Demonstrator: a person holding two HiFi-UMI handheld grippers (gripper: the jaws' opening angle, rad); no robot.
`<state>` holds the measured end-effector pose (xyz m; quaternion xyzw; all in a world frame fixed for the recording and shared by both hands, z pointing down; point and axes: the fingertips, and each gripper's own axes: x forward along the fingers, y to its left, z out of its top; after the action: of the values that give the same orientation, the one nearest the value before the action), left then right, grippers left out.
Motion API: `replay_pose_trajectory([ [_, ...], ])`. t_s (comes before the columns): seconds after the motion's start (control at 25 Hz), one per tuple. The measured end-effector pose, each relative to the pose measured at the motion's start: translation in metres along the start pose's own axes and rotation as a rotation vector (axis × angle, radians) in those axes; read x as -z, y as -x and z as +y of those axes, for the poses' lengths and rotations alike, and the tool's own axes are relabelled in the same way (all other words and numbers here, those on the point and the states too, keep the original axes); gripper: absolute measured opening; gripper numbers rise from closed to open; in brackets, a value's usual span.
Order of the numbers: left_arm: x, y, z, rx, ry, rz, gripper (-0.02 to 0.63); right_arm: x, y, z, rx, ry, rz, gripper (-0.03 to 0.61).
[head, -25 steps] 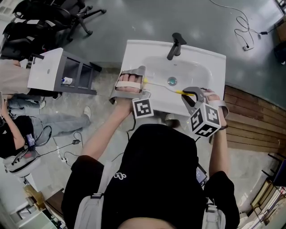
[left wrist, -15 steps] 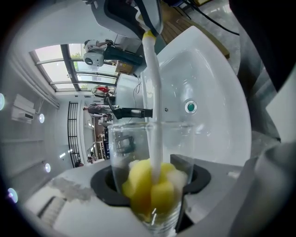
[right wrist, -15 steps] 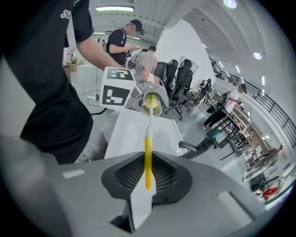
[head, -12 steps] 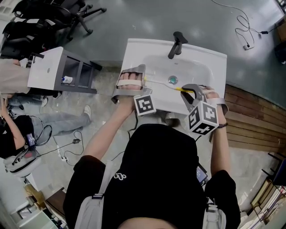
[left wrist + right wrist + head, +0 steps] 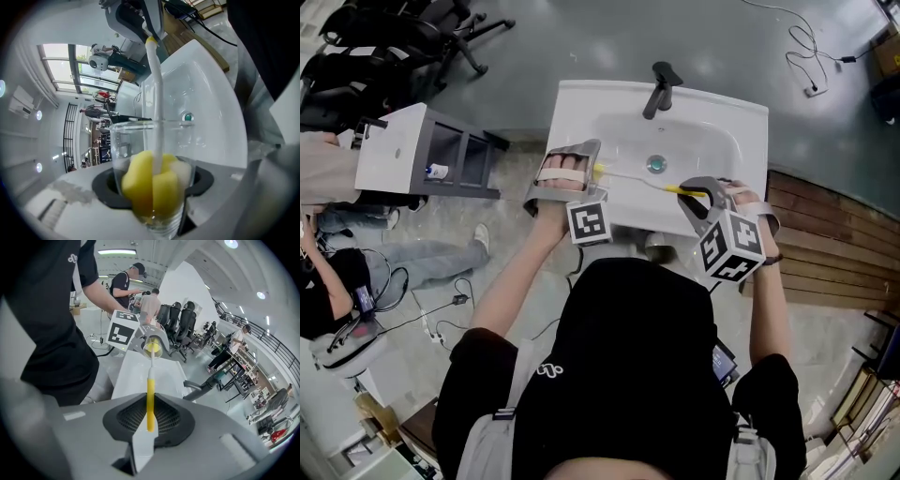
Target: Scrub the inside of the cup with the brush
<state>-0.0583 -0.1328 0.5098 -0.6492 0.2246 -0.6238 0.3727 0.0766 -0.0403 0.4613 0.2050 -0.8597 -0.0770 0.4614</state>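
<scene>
While my right gripper [image 5: 149, 420] stays clamped on the yellow end of the brush [image 5: 150, 394], my left gripper [image 5: 152, 187] keeps its wide jaws pressed on the cup [image 5: 124, 140], over the left near edge of the sink [image 5: 712, 131]. Almost nothing moved: the sponge [image 5: 140, 180] remains deep inside, so I judge the scrubbing is under way.
</scene>
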Motion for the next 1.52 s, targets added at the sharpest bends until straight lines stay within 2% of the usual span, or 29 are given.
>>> replay_pose_trajectory([
  [0.4, -0.012, -0.006, -0.002, 0.016, 0.003, -0.008, 0.272, 0.015, 0.009, 0.002, -0.002, -0.01, 0.003, 0.049],
  [0.64, -0.002, -0.006, -0.004, 0.032, -0.001, 0.002, 0.272, 0.027, 0.014, 0.001, 0.003, -0.013, 0.02, 0.049],
  [0.84, -0.002, -0.009, 0.007, -0.035, -0.022, -0.022, 0.272, 0.028, 0.018, 0.0, 0.003, -0.02, 0.0, 0.049],
  [1.16, 0.0, -0.009, -0.002, 0.036, 0.003, -0.009, 0.272, 0.036, 0.026, -0.001, 0.022, -0.016, 0.013, 0.049],
  [1.28, 0.018, -0.012, -0.002, 0.042, 0.036, 0.019, 0.272, 0.049, 0.034, -0.004, 0.029, -0.037, 0.029, 0.049],
  [1.4, 0.037, -0.015, 0.001, 0.013, 0.085, 0.025, 0.272, 0.062, 0.042, -0.005, 0.027, -0.107, 0.013, 0.049],
  [1.52, 0.045, -0.013, -0.001, 0.016, 0.168, 0.017, 0.272, 0.073, 0.046, -0.003, 0.02, -0.184, -0.013, 0.049],
])
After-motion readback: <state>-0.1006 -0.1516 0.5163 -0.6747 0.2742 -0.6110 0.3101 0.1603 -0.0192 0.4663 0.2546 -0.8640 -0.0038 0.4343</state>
